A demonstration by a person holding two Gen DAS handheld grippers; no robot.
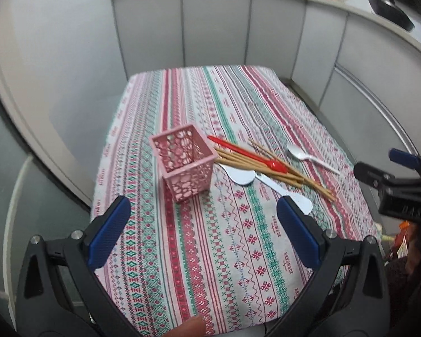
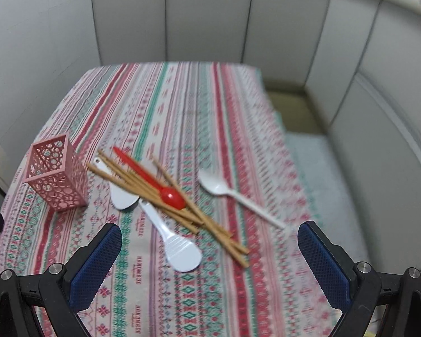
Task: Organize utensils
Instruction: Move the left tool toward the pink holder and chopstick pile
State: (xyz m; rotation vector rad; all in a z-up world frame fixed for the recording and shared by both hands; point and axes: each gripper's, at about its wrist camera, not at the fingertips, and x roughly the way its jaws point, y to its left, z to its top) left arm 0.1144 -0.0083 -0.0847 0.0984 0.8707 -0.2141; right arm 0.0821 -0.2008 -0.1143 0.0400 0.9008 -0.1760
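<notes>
The chopsticks (image 2: 165, 193) lie in a loose crossed bundle on the worktop (image 2: 238, 140), with the red spoon (image 2: 151, 178) on top and two white paddles (image 2: 171, 236) partly beneath. A pinch into this heap will likely catch several pieces at once or flick thin sticks off the cloth. The pink holder (image 2: 56, 172) stands upright and empty just left of the pile; it looks light, so a bump or an angled insertion could tip it. A white spoon (image 2: 233, 193) lies apart to the right. The right gripper (image 2: 207, 252) hovers near the pile, jaws spread wide, holding nothing. The left gripper (image 1: 202, 224) is equally wide and empty, near the holder.
</notes>
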